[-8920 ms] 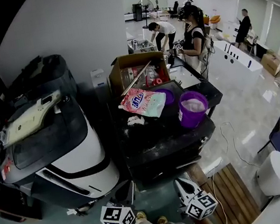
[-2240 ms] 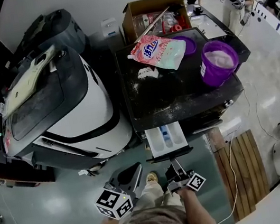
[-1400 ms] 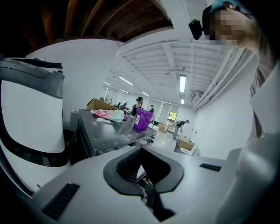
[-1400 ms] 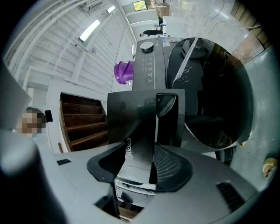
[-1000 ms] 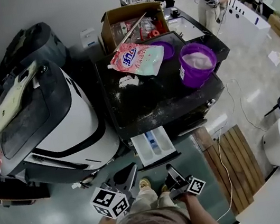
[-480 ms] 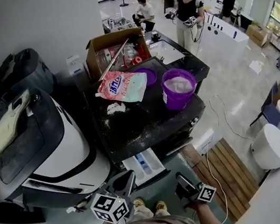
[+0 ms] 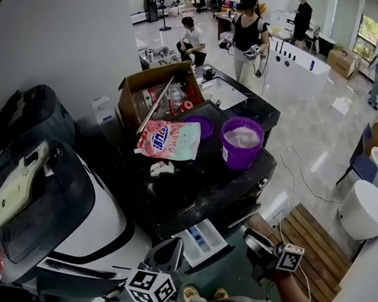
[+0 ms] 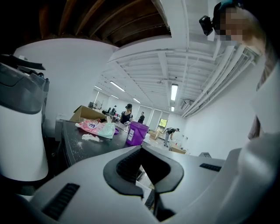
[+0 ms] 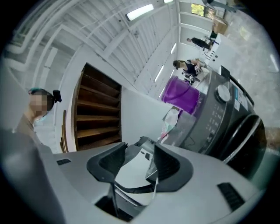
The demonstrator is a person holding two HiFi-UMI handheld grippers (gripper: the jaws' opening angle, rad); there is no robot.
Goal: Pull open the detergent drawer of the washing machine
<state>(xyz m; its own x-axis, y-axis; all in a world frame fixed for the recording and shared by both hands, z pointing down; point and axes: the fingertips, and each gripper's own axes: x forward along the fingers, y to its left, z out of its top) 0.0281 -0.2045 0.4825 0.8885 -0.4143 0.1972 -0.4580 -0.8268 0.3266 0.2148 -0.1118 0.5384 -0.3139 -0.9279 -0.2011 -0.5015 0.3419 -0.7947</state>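
The left gripper (image 7: pixel 168 247) and the right gripper (image 7: pixel 254 242) sit at about 7 and 4 o'clock of the detergent drawer (image 7: pixel 199 240). Both have their fingers parted, with nothing between them. The drawer juts out of the front of the washing machine (image 7: pixel 211 193) with its compartments showing, so the pull looks done. The sound course now is to keep both grippers clear of the drawer's front edge, lest a knock push it back in. On the dark machine top, toward 12 o'clock, lie spilled powder (image 7: pixel 154 168) and a pink detergent bag (image 7: pixel 169 141). A purple bucket (image 7: pixel 242 142) stands at 1 o'clock, and a cardboard box (image 7: pixel 156 87) behind. A white appliance (image 7: pixel 79 224) sits at 9 o'clock, wooden slats (image 7: pixel 313 240) at 3, and people (image 7: pixel 247 28) far off.
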